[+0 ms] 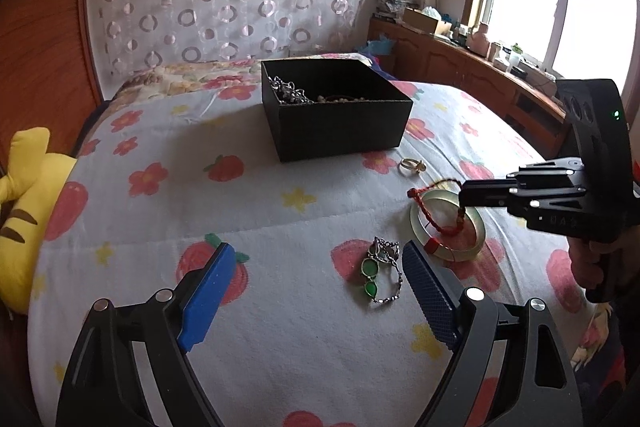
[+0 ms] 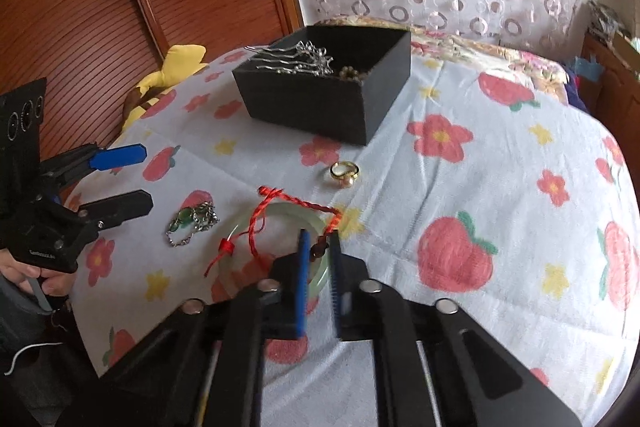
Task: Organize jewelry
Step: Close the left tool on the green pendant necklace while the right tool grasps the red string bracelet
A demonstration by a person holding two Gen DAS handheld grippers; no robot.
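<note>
Two fingers of your right gripper [image 2: 320, 247] are pinching the red cord bracelet [image 2: 280, 205] over the jade bangle [image 1: 478, 227]; the black box [image 2: 320, 107] is lying ahead-left. Your left gripper [image 1: 316, 267] is hanging spread.

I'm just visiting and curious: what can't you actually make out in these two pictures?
- Black box: its walls hide the floor and most of the jewelry, both views.
- Right gripper: its fingers cover the near edge of the pale bangle, right view.
- Gold ring: too small for detail, left view.
- Windowsill clutter: washed out by glare, left view.
</note>
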